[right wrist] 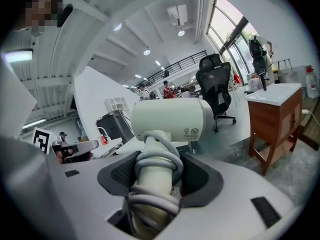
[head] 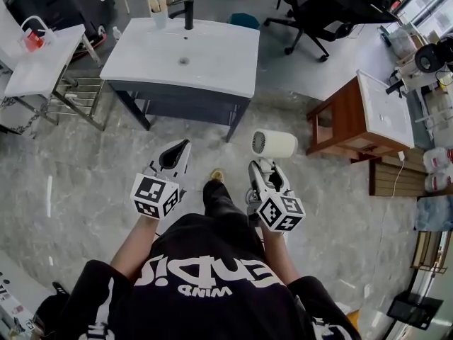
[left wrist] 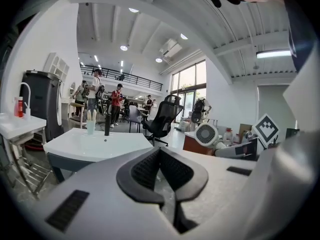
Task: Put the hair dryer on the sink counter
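The white hair dryer (head: pixel 274 144) points left, held in the air over the marble floor, in front of the sink counter's right corner. My right gripper (head: pixel 265 172) is shut on its handle (right wrist: pixel 152 184), which has the cord wound around it; the barrel (right wrist: pixel 170 118) stands above the jaws. The hair dryer (left wrist: pixel 206 134) also shows at the right of the left gripper view. The white sink counter (head: pixel 212 66) with its basin stands a step ahead. My left gripper (head: pixel 175 156) hangs level with the right one, shut with nothing in it, pad tips meeting (left wrist: pixel 160 150).
A black faucet (head: pixel 187 11) and a cup (head: pixel 158 14) stand at the counter's back edge. A wooden cabinet with a white top (head: pixel 368 119) is at the right, a black office chair (head: pixel 333 9) behind it. A small white table (head: pixel 42 62) and a metal rack (head: pixel 78 94) stand left.
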### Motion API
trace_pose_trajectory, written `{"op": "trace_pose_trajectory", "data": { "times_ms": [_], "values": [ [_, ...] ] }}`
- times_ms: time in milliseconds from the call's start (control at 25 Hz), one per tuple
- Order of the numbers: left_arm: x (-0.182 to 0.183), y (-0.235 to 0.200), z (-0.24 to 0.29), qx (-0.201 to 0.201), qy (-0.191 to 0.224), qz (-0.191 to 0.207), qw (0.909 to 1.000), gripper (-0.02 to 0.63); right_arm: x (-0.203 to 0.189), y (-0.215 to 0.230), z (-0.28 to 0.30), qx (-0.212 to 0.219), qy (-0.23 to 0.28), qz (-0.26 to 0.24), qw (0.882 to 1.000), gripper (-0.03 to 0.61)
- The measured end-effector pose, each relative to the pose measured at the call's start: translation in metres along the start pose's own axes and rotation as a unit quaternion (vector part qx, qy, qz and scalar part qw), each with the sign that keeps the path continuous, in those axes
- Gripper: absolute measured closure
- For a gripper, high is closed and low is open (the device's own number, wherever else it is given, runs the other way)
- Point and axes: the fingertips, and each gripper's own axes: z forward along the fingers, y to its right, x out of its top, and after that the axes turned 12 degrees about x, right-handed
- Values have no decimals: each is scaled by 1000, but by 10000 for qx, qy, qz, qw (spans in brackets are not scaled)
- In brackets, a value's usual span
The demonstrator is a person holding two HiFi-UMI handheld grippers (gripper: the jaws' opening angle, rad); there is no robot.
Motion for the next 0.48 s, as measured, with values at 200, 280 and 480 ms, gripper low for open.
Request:
{"op": "trace_pose_trajectory", "data": {
  "times_ms": [200,280,480],
  "values": [
    [23,-14,70,89,-60,-38,9999,604,36,37,50,87,-154,29,9998,325],
    [31,-19,97,125,-74,-51,9999,604,50,51,69,155,-197,2,9997,325],
    [43,-23,152,203,-91,-53,9997,604,78,83,109,274,-302,-63,9991,325]
  ]
}}
